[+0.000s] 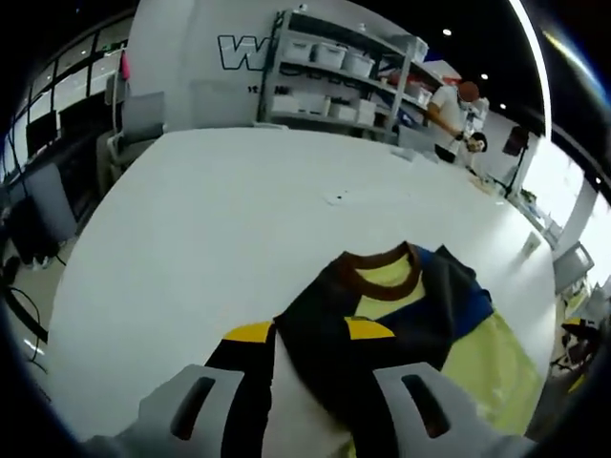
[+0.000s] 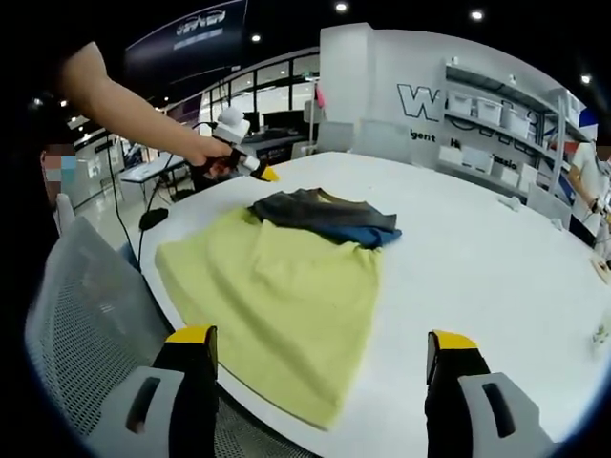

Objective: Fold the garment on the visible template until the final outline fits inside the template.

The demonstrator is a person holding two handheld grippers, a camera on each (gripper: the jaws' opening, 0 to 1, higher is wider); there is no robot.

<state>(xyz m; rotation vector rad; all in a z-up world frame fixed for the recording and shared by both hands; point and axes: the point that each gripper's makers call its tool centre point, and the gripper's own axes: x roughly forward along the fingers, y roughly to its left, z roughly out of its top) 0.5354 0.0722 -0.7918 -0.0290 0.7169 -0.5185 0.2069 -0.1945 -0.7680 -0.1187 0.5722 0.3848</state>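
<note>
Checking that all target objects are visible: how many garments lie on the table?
1: a yellow-green T-shirt with dark sleeves on the white table, near edge; more could hide beneath.

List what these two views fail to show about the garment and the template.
- Template: none can be made out on the white table in either view.
- Garment near hem: right gripper view, runs past the table edge.
- Left hand-held gripper grip: left gripper view, dark fabric covers the jaw gap.

Yellow-green garment (image 2: 286, 286) (dark, blue folds), white table (image 2: 477, 258)
</note>
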